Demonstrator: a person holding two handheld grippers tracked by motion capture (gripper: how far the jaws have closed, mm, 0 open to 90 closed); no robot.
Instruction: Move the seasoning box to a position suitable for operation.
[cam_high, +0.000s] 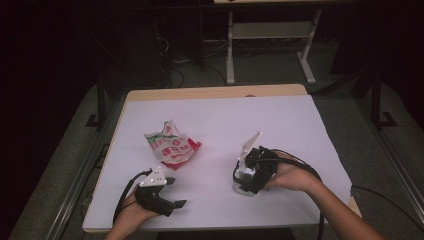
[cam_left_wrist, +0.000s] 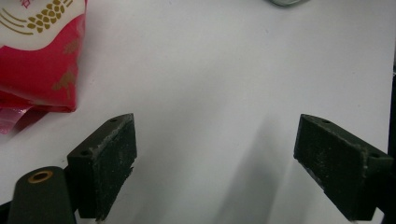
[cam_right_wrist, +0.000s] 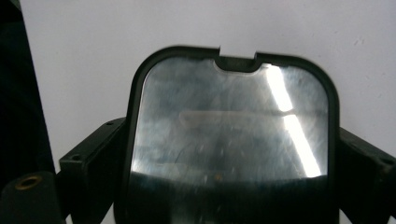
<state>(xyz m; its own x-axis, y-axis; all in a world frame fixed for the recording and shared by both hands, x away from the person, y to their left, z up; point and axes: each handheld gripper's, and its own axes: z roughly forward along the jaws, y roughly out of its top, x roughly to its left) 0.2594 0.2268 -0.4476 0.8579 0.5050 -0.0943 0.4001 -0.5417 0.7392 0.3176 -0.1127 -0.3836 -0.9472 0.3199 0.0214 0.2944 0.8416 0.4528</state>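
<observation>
Right gripper view shows a rounded-square container (cam_right_wrist: 231, 135) with a black rim, a small notch on its far edge and a glossy, reflective top, clamped from both sides between the right gripper (cam_right_wrist: 231, 163)'s matte black jaws. High view places it on the white table (cam_high: 300, 125), right of centre. Near the left gripper (cam_left_wrist: 215, 163), whose jaws are spread wide over bare surface, lies a crumpled red-and-white snack bag (cam_high: 172, 145).
</observation>
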